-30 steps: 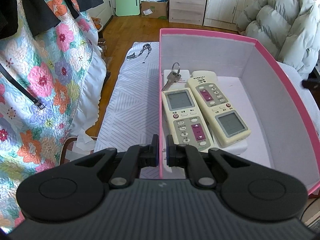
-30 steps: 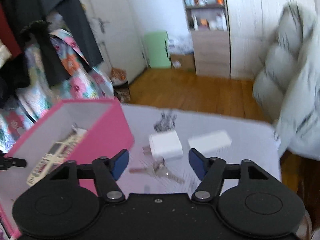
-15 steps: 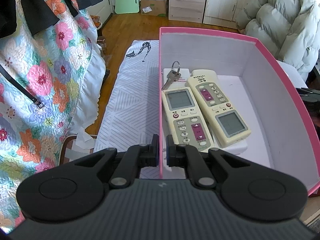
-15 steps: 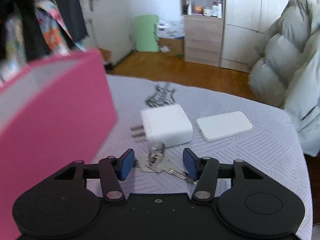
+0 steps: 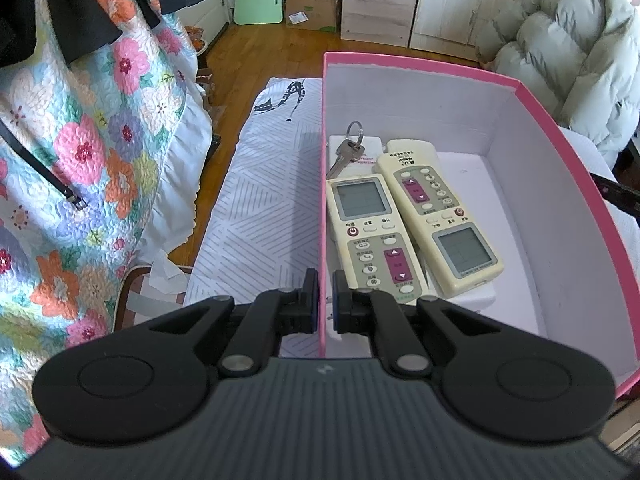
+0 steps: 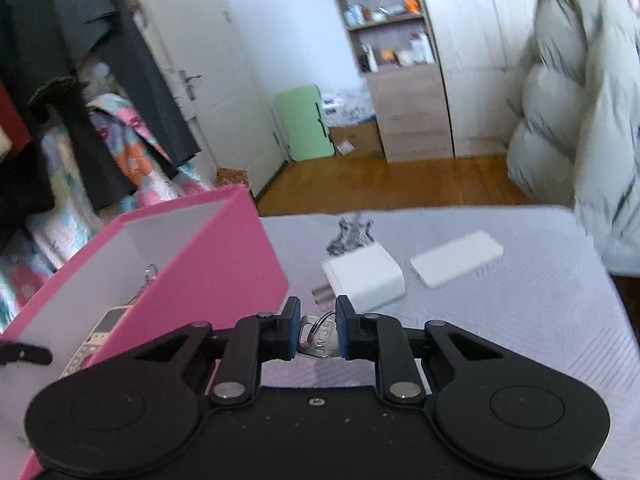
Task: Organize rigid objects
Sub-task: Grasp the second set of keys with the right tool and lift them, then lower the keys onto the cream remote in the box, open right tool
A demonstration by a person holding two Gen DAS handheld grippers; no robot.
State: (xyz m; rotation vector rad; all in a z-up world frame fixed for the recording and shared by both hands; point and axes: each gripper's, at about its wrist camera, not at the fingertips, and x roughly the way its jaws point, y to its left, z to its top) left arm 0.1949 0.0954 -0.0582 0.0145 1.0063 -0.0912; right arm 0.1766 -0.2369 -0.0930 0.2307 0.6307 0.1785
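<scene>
My left gripper [image 5: 326,300] is shut on the near-left wall of the pink box [image 5: 560,152], one finger on each side of the wall. Inside the box lie two cream remote controls [image 5: 372,236] [image 5: 444,216] and a key on a ring [image 5: 347,153] on a white pad. My right gripper [image 6: 318,330] is shut on a set of keys [image 6: 320,338] and holds it above the bed cover, right of the pink box [image 6: 224,264]. A white charger plug [image 6: 366,276] and a flat white case [image 6: 456,258] lie on the cover beyond it.
The bed cover [image 5: 260,208] is white with grey stripes. A flowered quilt [image 5: 80,140] hangs at the left. A puffy grey coat [image 5: 568,52] sits at the right. Cabinets and a green board [image 6: 306,128] stand on the wooden floor behind.
My right gripper has closed on the keys and lifted them off the cover, rising away from the charger. My left gripper has kept its hold on the box wall.
</scene>
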